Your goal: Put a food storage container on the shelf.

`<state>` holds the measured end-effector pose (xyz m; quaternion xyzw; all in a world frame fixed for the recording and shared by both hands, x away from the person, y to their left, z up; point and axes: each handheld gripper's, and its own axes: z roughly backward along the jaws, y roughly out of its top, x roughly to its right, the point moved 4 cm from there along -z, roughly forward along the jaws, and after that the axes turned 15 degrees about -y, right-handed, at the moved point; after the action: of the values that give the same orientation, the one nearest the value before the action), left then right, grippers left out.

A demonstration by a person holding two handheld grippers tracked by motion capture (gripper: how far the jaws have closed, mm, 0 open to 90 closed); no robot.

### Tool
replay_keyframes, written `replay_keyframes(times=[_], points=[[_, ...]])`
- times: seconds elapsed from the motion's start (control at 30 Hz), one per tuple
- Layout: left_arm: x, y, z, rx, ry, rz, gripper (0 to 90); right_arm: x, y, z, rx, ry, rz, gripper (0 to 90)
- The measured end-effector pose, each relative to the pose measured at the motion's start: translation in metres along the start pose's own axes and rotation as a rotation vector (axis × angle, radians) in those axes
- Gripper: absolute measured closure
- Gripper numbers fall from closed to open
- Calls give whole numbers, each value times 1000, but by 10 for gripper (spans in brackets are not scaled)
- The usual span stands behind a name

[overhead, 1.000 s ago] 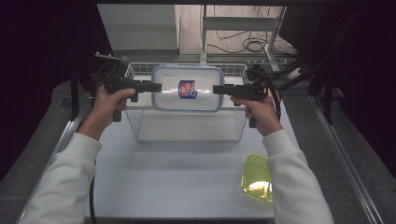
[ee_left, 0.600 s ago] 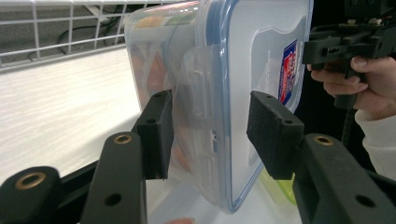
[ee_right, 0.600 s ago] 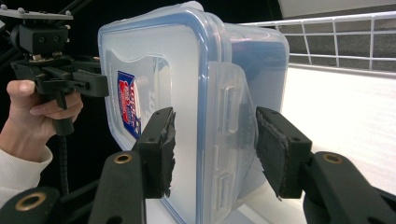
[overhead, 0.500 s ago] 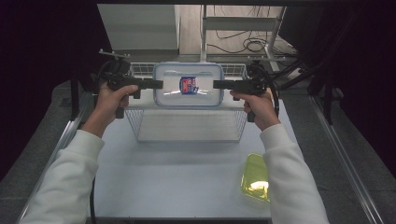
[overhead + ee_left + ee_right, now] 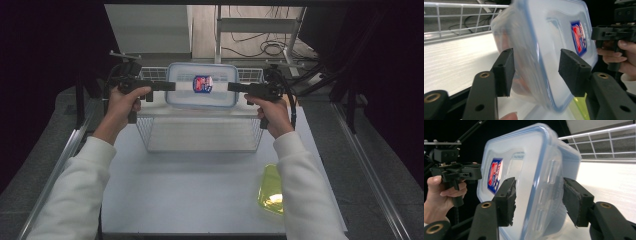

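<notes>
Clear lidded plastic box [image 5: 201, 85] now over wire basket's [image 5: 200, 131] far end. Left gripper [image 5: 537, 70], right gripper [image 5: 539, 200]: both jaws just opening, pads apart from box. Release underway.

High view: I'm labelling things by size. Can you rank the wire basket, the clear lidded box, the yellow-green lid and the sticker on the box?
1. Wire basket
2. Clear lidded box; held up nearer the camera, so slightly flattered
3. Yellow-green lid, partly behind a sleeve
4. Sticker

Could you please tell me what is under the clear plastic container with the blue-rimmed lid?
Under the clear plastic container lies the white wire basket, its visible floor bare; the far part is covered.
</notes>
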<state>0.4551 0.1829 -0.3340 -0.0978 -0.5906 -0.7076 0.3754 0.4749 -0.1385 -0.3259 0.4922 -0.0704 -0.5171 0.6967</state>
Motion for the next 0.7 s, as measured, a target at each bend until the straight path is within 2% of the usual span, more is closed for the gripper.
replay_keyframes(times=[0.03,0.07,0.1,0.2,0.23,0.27,0.3,0.4,0.5,0.53,0.63,0.67,0.7], points=[[-4,0,-3,3,22,8,408,0,0,-1,2,-28,-3,431],[-4,0,-3,3,22,8,408,0,0,-1,2,-28,-3,431],[-7,0,-4,20,19,26,406,0,-2,-3,-15,-102,-7,406],[-8,-1,-6,26,11,37,371,-1,-2,-5,-15,-102,-34,407],[-7,-1,-8,24,26,28,349,-3,-3,-4,2,-128,-30,408],[-7,-1,-8,24,26,28,325,-3,-3,-4,2,-128,-30,408],[-5,-1,-6,36,54,4,297,-3,-2,-1,19,-153,-20,408],[-2,0,-3,58,42,1,233,-4,-2,3,32,-142,-17,409],[5,-2,3,58,34,-15,209,-6,-3,20,57,-121,7,496],[8,-4,5,58,33,-22,209,-6,-3,20,57,-121,7,496],[15,-10,11,59,15,-40,208,-8,-9,32,52,-100,22,600],[19,-15,15,62,13,-46,205,-10,-18,39,46,-110,50,687],[19,-15,15,62,13,-46,207,-10,-18,39,46,-110,50,687]])
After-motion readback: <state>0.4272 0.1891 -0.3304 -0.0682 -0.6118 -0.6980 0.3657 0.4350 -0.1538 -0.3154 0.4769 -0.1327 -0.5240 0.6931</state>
